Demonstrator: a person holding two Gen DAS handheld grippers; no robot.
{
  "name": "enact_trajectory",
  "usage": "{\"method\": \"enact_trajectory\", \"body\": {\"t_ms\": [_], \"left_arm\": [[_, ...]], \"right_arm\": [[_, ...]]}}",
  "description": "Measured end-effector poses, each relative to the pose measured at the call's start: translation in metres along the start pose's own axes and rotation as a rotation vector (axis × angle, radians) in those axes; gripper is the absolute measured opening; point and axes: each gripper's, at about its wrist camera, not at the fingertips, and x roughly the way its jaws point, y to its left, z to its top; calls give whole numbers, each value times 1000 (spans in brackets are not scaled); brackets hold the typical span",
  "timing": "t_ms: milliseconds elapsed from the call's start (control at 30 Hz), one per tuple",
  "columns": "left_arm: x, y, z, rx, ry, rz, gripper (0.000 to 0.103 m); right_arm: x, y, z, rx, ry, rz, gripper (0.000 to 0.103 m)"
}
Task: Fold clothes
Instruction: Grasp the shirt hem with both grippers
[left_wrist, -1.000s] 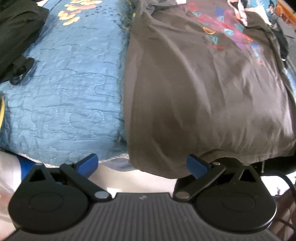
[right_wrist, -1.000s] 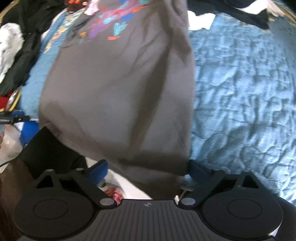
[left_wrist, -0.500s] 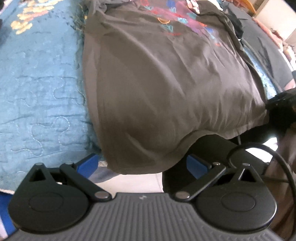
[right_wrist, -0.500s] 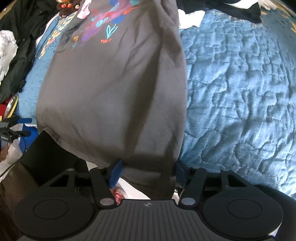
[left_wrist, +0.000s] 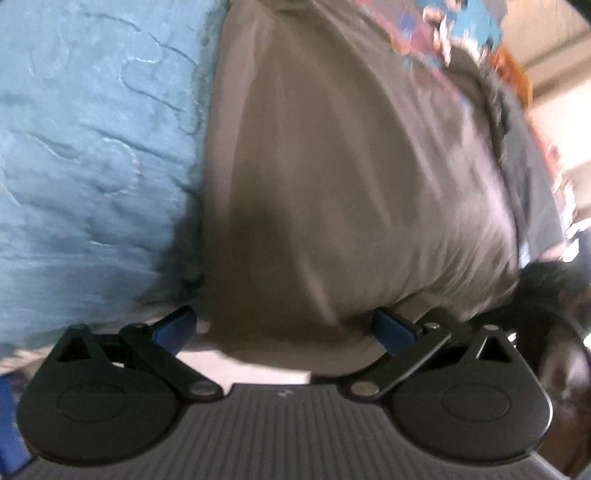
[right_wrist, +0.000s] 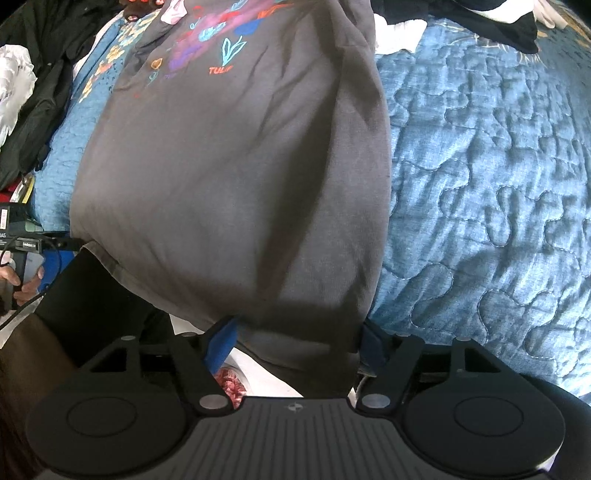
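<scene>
A grey T-shirt (right_wrist: 229, 177) with a colourful flower print lies flat on a blue quilted bedspread (right_wrist: 480, 166), its hem hanging over the bed's near edge. It also shows in the left wrist view (left_wrist: 332, 184), blurred. My left gripper (left_wrist: 284, 328) is open, its blue fingertips (left_wrist: 391, 328) on either side of the hem's left corner. My right gripper (right_wrist: 295, 339) has its jaws partly closed around the hem's right corner, which hangs between the fingertips (right_wrist: 221, 343).
Dark clothes (right_wrist: 40, 85) and a white garment (right_wrist: 14, 88) are piled at the bed's left side. More dark and white clothes (right_wrist: 461, 22) lie at the far end. The other hand's device and cable (right_wrist: 26, 251) show at the left. The quilt (left_wrist: 92, 147) is left of the shirt.
My left gripper has moved right and in close to the hem, with motion blur. My right gripper's jaws have narrowed around the hem's right corner.
</scene>
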Motion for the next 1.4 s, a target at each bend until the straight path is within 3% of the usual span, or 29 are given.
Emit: {"method": "enact_trajectory", "body": {"t_ms": [67, 200, 300, 367, 500, 567, 667, 900, 1233, 1400], "left_arm": [[2, -1, -2, -24, -37, -43, 100], [-4, -7, -7, -3, -74, -30, 89], [-11, -6, -13, -8, -89, -20, 72], [-13, -4, -17, -22, -91, -26, 60], [-12, -8, -24, -20, -87, -6, 43], [-26, -5, -24, -24, -92, -5, 29], [-37, -9, -29, -22, -106, -12, 16], [-68, -20, -34, -5, -156, -8, 14], [-94, -45, -41, 52, -169, 56, 14], [-113, -60, -40, 96, -213, 109, 13]], "right_arm": [[2, 2, 1, 2, 2, 0, 72], [1, 0, 2, 10, 0, -4, 67], [-2, -7, 1, 45, -14, -28, 45], [-5, -15, -1, 89, -24, -34, 22], [-6, -29, -3, 159, -32, 26, 13], [-5, -24, -3, 136, -30, 14, 11], [-6, -18, -3, 118, -33, 3, 7], [-18, -13, -7, 136, -76, 45, 5], [-43, -12, -15, 162, -145, 79, 5], [-56, -5, -12, 132, -176, 86, 5]]}}
